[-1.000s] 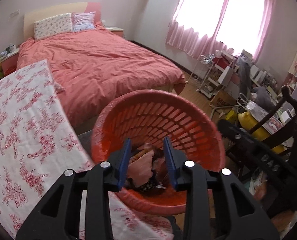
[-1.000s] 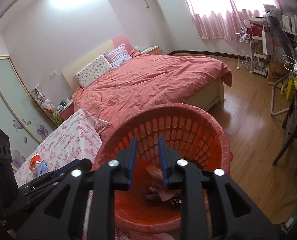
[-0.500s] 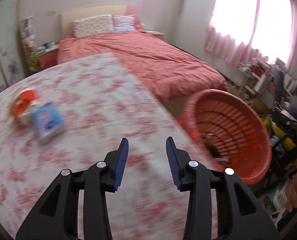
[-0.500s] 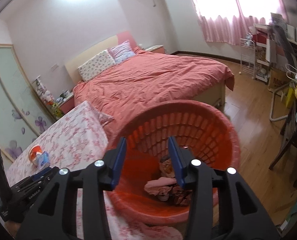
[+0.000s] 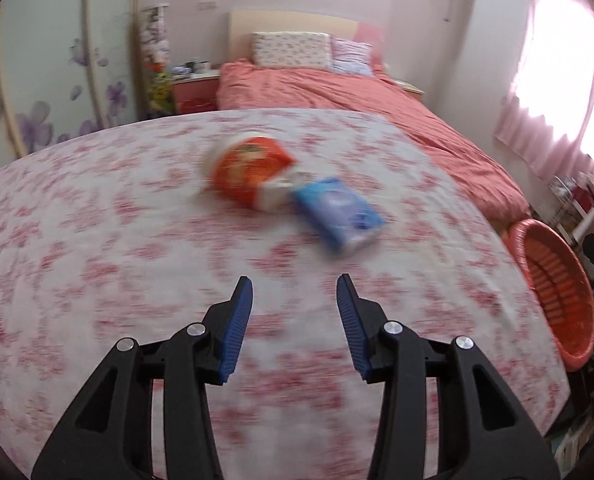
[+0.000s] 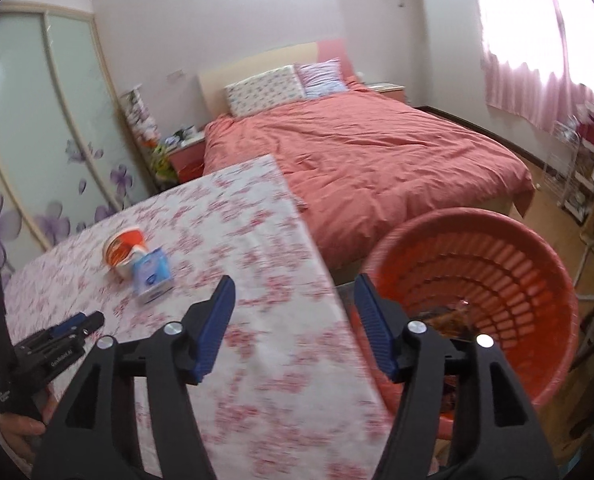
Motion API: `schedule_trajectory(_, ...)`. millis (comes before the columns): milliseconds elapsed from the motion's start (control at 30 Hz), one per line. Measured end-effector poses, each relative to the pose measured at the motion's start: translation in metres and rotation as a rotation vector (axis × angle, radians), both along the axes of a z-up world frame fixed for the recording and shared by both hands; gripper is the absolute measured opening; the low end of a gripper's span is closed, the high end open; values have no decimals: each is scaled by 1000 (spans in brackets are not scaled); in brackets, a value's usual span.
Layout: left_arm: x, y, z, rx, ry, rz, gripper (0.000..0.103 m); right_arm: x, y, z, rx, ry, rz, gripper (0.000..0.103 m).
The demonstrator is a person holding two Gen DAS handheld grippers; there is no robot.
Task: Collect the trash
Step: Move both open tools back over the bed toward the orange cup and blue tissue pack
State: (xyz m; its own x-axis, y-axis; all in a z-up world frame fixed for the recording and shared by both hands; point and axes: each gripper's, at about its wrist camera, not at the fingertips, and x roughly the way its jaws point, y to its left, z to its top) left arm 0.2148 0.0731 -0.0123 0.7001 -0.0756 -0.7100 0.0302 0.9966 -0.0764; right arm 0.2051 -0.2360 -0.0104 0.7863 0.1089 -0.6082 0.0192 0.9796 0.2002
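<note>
An orange-and-white paper cup lies on its side on the floral tablecloth, touching a blue tissue pack. My left gripper hovers over the cloth just short of the pack, jaws opening with nothing between them. In the right wrist view the cup and pack lie to the left, and the left gripper shows at the lower left. My right gripper hangs above the table's right edge, jaws opening and empty. The red basket beside the table holds wrappers.
A bed with a salmon cover stands beyond the table. A wardrobe with flower-printed doors lines the left wall. Shelves and clutter stand under the pink-curtained window at right. The basket sits off the table's right side.
Both grippers swung left from above the basket to over the table. Their jaws spread wider. The cup and tissue pack came into the left wrist view.
</note>
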Motion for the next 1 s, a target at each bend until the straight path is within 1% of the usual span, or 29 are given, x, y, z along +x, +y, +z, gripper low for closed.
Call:
schedule_trajectory(33, 0, 7, 0, -1, 0, 12, 45, 4, 14, 0, -13, 4, 23, 65)
schedule_trajectory(100, -1, 25, -1, -6, -3, 45, 53, 11, 36, -2, -35, 13, 57, 68)
schedule_trajectory(233, -5, 56, -2, -14, -11, 92, 55, 26, 76, -8, -74, 24, 115, 73)
schedule_trajectory(333, -9, 73, -2, -12, -19, 123, 62, 40, 100, -14, -87, 36, 161, 77)
schedule_trajectory(367, -9, 78, -2, -13, -21, 133, 65, 46, 110, -17, -93, 45, 181, 78)
schedule_trajectory(467, -8, 94, -3, -4, -17, 162, 69, 65, 139, -28, -118, 81, 236, 78)
schedule_trajectory(567, -6, 108, -4, -15, -7, 178, 70, 83, 163, -41, -135, 118, 278, 78)
schedule_trajectory(733, -6, 124, -5, -20, 3, 196, 70, 112, 189, -58, -168, 168, 294, 78)
schedule_trajectory(800, -5, 128, -7, -33, 10, 194, 70, 117, 193, -61, -170, 179, 303, 77)
schedule_trajectory(900, -4, 132, -10, -35, 22, 193, 70, 124, 198, -66, -206, 190, 304, 77)
schedule_trajectory(1000, -2, 131, -12, -35, 26, 188, 70, 131, 198, -70, -205, 204, 302, 74)
